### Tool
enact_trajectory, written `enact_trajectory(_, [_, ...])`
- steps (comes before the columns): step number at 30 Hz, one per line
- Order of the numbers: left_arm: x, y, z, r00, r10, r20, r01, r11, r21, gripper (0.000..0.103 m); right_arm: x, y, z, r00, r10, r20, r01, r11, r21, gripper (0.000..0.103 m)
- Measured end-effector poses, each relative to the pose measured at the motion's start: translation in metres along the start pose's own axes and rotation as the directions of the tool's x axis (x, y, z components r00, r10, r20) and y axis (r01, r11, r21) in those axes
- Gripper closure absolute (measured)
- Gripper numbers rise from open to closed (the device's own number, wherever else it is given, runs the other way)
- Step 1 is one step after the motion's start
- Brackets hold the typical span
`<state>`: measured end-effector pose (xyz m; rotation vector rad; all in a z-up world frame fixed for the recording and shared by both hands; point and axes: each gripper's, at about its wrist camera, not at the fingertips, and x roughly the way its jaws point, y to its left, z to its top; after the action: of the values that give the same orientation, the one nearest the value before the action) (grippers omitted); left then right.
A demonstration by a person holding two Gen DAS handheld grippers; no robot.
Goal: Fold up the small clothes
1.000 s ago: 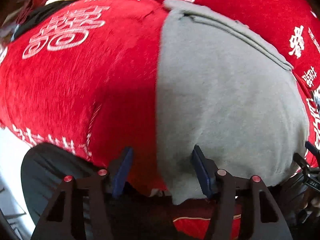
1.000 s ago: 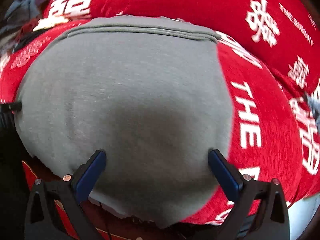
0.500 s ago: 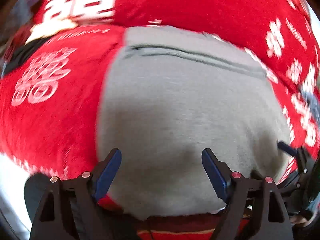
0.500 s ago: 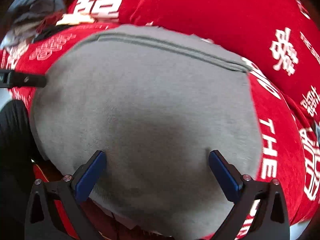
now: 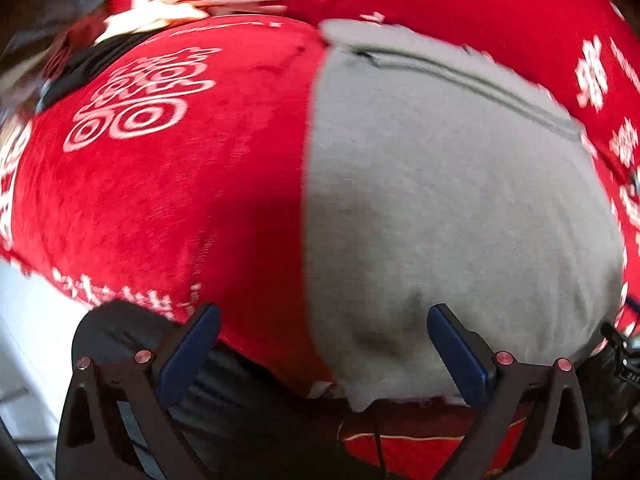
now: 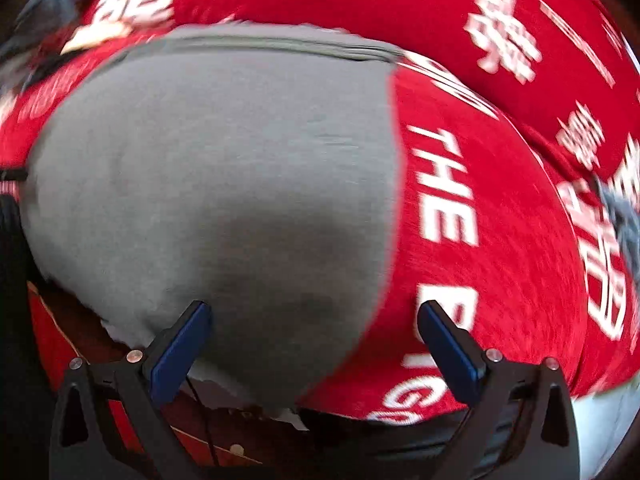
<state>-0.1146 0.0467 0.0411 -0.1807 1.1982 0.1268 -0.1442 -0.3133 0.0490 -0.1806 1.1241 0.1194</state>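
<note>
Nearest us in the left wrist view, our left claw (image 5: 323,354) has its jaws wide apart; they have just been opening, w/ nothing pinched. The blue pads (image 5: 188,354) hang over the near-left corner of the grey garment (image 5: 460,208) and the red cloth beside it, not pressing on either. In the right wrist view our right claw (image 6: 314,346) is also spread wide, nothing clamped; its left pad is over the grey fabric's near edge, the right pad over the red cloth w/ white lettering (image 6: 492,208).

The grey garment lies flat on the red cloth (image 5: 168,184), folded into a rough rectangle, a stitched hem or waistband (image 6: 280,46) along its far edge. Its near edge reaches the cloth's front border, ragged at the corner. Something dark (image 5: 120,332) shows below the cloth's near edge at lower left; we can't tell what it is.

Farther back the red cloth rises in a fold w/ big white characters. At far left, blurred dark and pale items (image 6: 60,4), can't tell what.
</note>
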Motion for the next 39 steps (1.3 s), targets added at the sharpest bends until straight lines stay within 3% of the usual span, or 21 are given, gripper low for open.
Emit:
enact_trajectory(3, [-0.004, -0.005, 0.017, 0.999, 0.008, 0.038, -0.008, 1.0, -0.012, 0.0, -0.005, -0.002, 0.02, 0.999, 0.031, 0.04, -0.033, 0.998, 0.053, 0.001])
enact_trajectory(8, [-0.008, -0.073, 0.088, 0.984, -0.041, 0.174, 0.016, 0.989, 0.144, 0.0, 0.01, 0.039, 0.092, 0.993, 0.014, 0.119, -0.011, 1.0, -0.021, 0.001])
enact_trajectory(10, [0.009, -0.088, 0.111, 0.986, -0.063, 0.157, 0.036, 0.985, 0.166, 0.0, 0.025, 0.05, 0.119, 0.994, 0.048, 0.097, -0.048, 0.999, 0.0, 0.001])
enact_trajectory(12, [0.038, -0.105, 0.133, 0.993, -0.009, 0.12, -0.015, 0.981, 0.193, 0.0, 0.041, 0.057, 0.135, 0.996, 0.062, 0.056, -0.065, 0.997, 0.052, 0.001])
enact_trajectory(15, [0.069, -0.09, 0.153, 0.987, 0.116, 0.115, -0.136, 0.972, 0.192, 0.0, 0.047, 0.054, 0.127, 0.994, 0.104, 0.035, -0.107, 0.988, 0.113, 0.001])
enact_trajectory(16, [0.074, -0.072, 0.157, 0.987, 0.118, 0.109, -0.134, 0.979, 0.155, 0.0, 0.047, 0.051, 0.123, 0.994, 0.106, 0.041, -0.11, 0.987, 0.114, 0.001])
enact_trajectory(18, [0.076, -0.019, 0.152, 0.996, 0.021, 0.084, -0.021, 1.0, -0.01, 0.0, 0.043, 0.048, 0.111, 0.995, 0.082, 0.056, -0.087, 0.992, 0.09, 0.001])
enact_trajectory(20, [0.082, 0.024, 0.147, 0.994, -0.103, 0.045, 0.108, 0.984, -0.142, 0.0, 0.042, 0.043, 0.105, 0.996, 0.064, 0.064, -0.069, 0.995, 0.078, 0.001])
enact_trajectory(24, [0.062, 0.04, 0.137, 0.988, -0.124, 0.09, 0.139, 0.973, -0.184, 0.0, 0.036, 0.041, 0.102, 0.994, 0.063, 0.09, -0.071, 0.994, 0.084, 0.001])
enact_trajectory(27, [0.045, 0.019, 0.145, 0.973, -0.19, 0.131, 0.205, 0.971, -0.12, 0.0, 0.037, 0.044, 0.105, 0.992, 0.073, 0.104, -0.083, 0.992, 0.095, 0.001])
enact_trajectory(30, [0.043, -0.024, 0.159, 0.975, -0.155, 0.159, 0.154, 0.988, 0.02, 0.0, 0.04, 0.05, 0.107, 0.993, 0.063, 0.102, -0.069, 0.996, 0.063, 0.001])
enact_trajectory(33, [0.064, -0.042, 0.173, 0.986, -0.091, 0.139, 0.079, 0.993, 0.086, 0.0, 0.04, 0.05, 0.108, 0.993, 0.063, 0.098, -0.067, 0.997, 0.04, 0.001])
enact_trajectory(35, [0.087, -0.032, 0.182, 0.995, -0.036, 0.096, 0.031, 0.998, 0.056, 0.0, 0.038, 0.046, 0.109, 0.993, 0.067, 0.098, -0.072, 0.997, 0.041, 0.001])
enact_trajectory(37, [0.102, 0.003, 0.191, 0.994, -0.078, 0.075, 0.082, 0.995, -0.058, 0.0, 0.036, 0.038, 0.111, 0.993, 0.059, 0.101, -0.064, 0.997, 0.049, 0.001])
enact_trajectory(39, [0.105, 0.035, 0.194, 0.996, -0.046, 0.074, 0.058, 0.983, -0.176, 0.0, 0.033, 0.029, 0.115, 0.993, 0.06, 0.106, -0.068, 0.995, 0.067, 0.001])
